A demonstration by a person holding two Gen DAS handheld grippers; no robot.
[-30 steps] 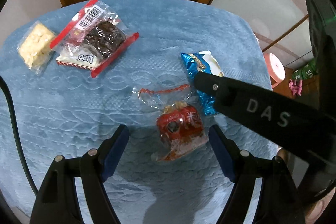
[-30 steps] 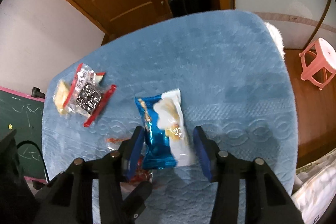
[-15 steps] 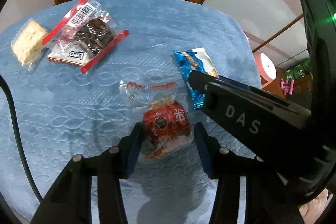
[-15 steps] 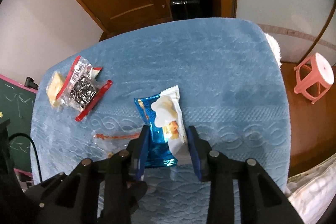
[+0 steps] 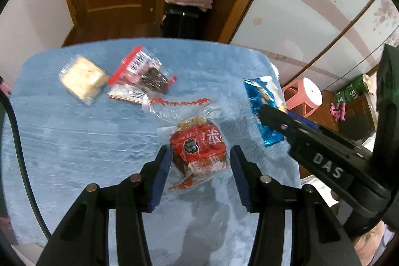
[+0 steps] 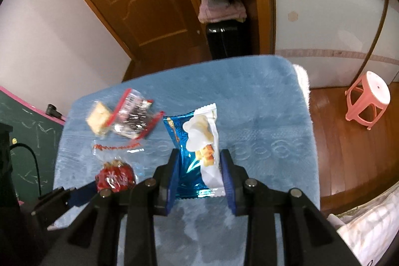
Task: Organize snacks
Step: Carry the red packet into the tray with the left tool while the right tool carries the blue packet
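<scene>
Wrist cams, steeply down, shared blue cloth (image 5: 74, 141)

You get even indoor light and soft shadows low in the frame on the blue cloth (image 5: 74, 141); motion blur smears the snack packets (image 6: 119, 119), foil glints, and fisheye bending darkens every corner

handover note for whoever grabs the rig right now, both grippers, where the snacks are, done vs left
Left gripper: shut on the red snack pack, lifted off the blue cloth.
Right gripper: shut on the blue-and-white snack pack, also raised.
On the cloth, far left: the pale cracker pack and beside it the red-edged chocolate pack, both untouched.
Done: two packs picked up.
Left: set both down wherever the snacks are being gathered; no container shows in either view. Then likely collect the other two.
</scene>
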